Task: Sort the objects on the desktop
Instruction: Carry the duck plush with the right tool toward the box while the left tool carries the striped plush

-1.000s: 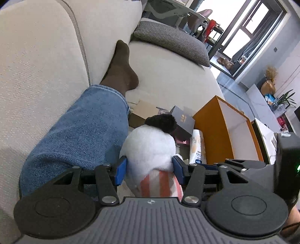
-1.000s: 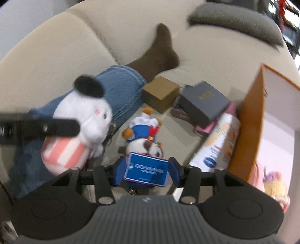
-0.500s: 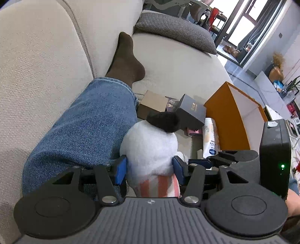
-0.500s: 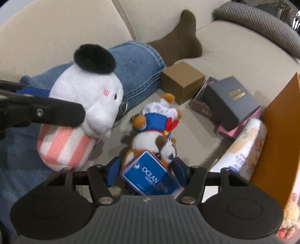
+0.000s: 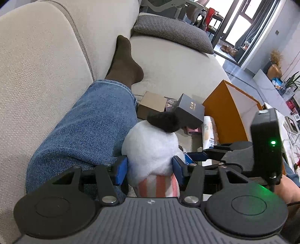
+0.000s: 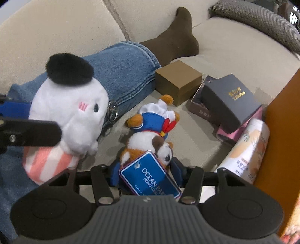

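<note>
Blue pads (image 5: pixel 121 169) of the left gripper (image 5: pixel 150 169) clamped the white plush (image 5: pixel 150 148); the right gripper (image 6: pixel 145 173) pinched the panda plush (image 6: pixel 148 142), its tag (image 6: pixel 150 178) hiding the contact.

Beige fabric sofa (image 5: pixel 46 78) fills left and near scene; back cushions upright, seam between them. Seat (image 5: pixel 174 62) runs far toward grey houndstooth cushion (image 5: pixel 174 32) lying at far end. Beyond sofa, far right: grey tiled floor (image 5: pixel 241 75), dark-framed windows (image 5: pixel 238 24) with bright daylight, grey curtain (image 5: pixel 256 22) beside them. Far right edge: pale wall (image 5: pixel 288 47), potted plant (image 5: pixel 290 80). Far, behind sofa: chairs (image 5: pixel 210 15), blurred.
</note>
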The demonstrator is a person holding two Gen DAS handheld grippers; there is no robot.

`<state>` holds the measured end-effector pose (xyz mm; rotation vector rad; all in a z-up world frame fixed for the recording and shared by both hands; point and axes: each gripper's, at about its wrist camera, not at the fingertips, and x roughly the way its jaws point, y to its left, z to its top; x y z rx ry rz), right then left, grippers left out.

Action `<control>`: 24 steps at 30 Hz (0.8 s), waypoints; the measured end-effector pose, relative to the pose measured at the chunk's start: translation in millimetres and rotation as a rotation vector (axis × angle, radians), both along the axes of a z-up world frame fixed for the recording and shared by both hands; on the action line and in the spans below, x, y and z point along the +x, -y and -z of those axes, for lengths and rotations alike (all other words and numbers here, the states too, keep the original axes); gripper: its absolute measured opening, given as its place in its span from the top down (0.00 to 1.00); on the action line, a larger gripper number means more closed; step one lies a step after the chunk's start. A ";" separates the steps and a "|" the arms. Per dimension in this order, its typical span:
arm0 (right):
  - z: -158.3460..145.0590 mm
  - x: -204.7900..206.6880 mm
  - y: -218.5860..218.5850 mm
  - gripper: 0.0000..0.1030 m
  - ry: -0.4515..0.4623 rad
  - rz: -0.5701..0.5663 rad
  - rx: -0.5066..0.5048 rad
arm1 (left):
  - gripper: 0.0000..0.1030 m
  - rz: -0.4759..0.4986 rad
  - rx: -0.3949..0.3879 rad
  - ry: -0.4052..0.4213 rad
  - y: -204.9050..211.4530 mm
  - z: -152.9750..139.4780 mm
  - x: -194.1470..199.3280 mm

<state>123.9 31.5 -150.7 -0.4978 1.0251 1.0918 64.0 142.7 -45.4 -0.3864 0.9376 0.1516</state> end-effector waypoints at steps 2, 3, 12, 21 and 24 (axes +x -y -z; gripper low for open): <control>-3.0 1.0 4.7 0.49 -0.009 0.012 0.015 | 0.45 0.002 -0.008 0.009 -0.5 -0.9 -0.9; -4.8 2.1 7.4 0.51 -0.017 0.018 0.025 | 0.45 0.005 -0.011 0.014 0.0 -1.9 -1.2; -50.0 -4.7 44.8 0.52 -0.012 0.063 0.149 | 0.46 0.026 -0.090 0.132 7.1 -36.5 -15.5; -121.5 1.5 126.2 0.52 0.066 0.179 0.297 | 0.46 0.190 -0.178 0.270 52.7 -76.0 2.8; -138.5 6.8 157.6 0.52 0.112 0.237 0.310 | 0.46 0.258 -0.204 0.286 76.2 -79.3 19.3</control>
